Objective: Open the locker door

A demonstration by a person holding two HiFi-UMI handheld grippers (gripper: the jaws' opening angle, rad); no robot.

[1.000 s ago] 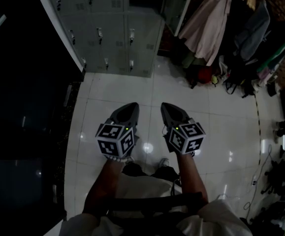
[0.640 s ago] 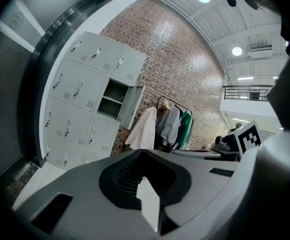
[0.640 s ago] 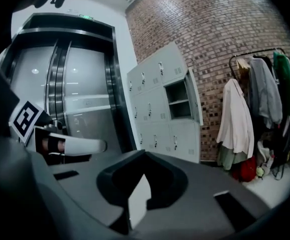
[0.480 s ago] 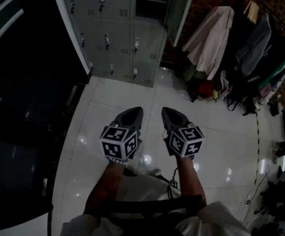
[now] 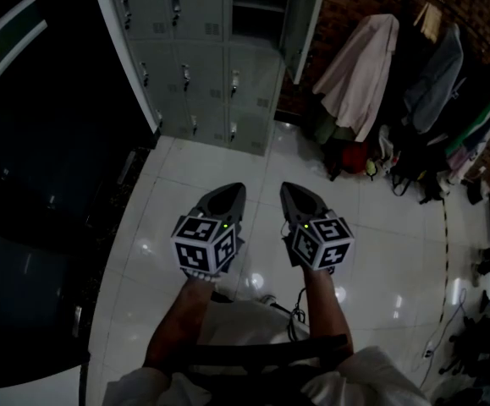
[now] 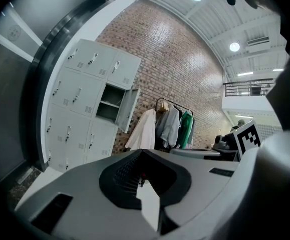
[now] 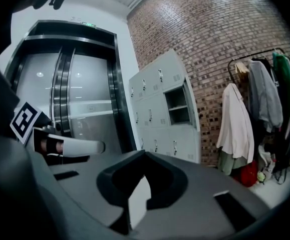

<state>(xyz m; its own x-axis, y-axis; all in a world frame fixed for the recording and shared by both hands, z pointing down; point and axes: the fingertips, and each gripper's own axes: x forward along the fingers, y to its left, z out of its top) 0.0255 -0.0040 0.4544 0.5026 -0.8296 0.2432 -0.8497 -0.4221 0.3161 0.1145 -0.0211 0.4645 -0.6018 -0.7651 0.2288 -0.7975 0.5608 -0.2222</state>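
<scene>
White floor tiles (image 5: pixel 185 172) meet grey lockers (image 5: pixel 198 53), one door (image 5: pixel 302 24) open. Well short of the lockers, left gripper (image 5: pixel 231 191) and right gripper (image 5: pixel 290 189) hover, jaws together, empty.

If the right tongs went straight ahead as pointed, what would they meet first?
The shut right tongs would probably meet the grey locker bank, around its closed bottom-row doors below the open compartment; only white floor shows between. Depth is hard to judge.
</scene>
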